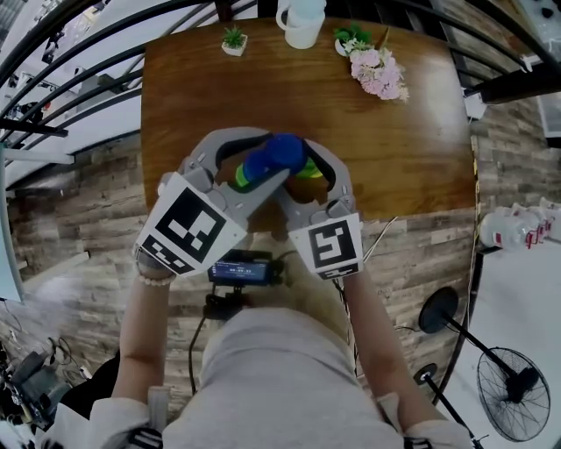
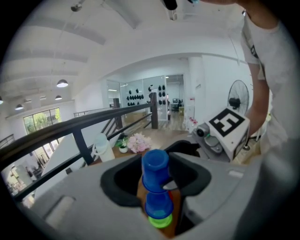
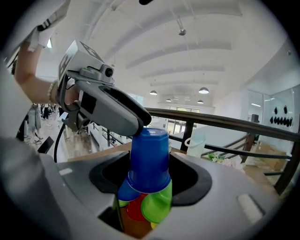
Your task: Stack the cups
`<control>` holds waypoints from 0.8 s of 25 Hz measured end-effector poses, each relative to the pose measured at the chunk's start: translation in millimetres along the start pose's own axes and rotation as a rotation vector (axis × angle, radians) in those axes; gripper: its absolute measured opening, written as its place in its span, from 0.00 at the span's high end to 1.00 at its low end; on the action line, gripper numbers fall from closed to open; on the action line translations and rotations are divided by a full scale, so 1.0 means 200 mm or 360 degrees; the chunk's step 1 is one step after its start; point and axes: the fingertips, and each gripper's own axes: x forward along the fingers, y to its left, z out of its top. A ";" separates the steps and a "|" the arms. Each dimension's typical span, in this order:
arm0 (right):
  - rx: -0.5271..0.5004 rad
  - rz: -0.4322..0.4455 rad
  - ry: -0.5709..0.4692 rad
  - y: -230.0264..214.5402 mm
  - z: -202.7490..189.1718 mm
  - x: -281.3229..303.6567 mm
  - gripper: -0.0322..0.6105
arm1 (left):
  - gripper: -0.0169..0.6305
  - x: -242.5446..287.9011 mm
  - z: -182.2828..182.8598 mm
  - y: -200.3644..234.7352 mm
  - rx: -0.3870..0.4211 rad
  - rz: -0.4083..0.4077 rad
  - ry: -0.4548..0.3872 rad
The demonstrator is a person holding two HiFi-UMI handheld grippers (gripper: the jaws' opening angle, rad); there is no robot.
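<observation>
From where I stood, the person held both tools close together over the near side of the wooden table (image 1: 394, 149), with the left gripper (image 2: 155, 180) pinching an upturned blue cup (image 1: 273, 156) that sat over the top of the stack of cups (image 3: 151, 206). The right gripper (image 3: 147, 190) was clamped on that stack, lower down, where blue, red, green and yellow showed. A white jug (image 1: 301, 24), a small plant (image 1: 234, 39) and pink flowers (image 1: 379, 72) stood along the far edge.
</observation>
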 end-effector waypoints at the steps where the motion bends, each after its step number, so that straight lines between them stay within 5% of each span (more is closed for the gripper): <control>1: 0.0002 0.0002 0.0003 0.00 0.00 0.00 0.56 | 0.70 0.00 0.00 0.00 -0.0005 0.0002 -0.0006; 13: 0.0157 0.0025 -0.0018 -0.01 0.02 -0.07 0.56 | 0.70 -0.10 0.01 0.08 -0.0095 0.0142 -0.0102; 20: 0.0128 -0.0013 -0.0114 -0.07 0.11 -0.28 0.56 | 0.94 -0.29 -0.02 0.15 -0.0313 0.0475 -0.0219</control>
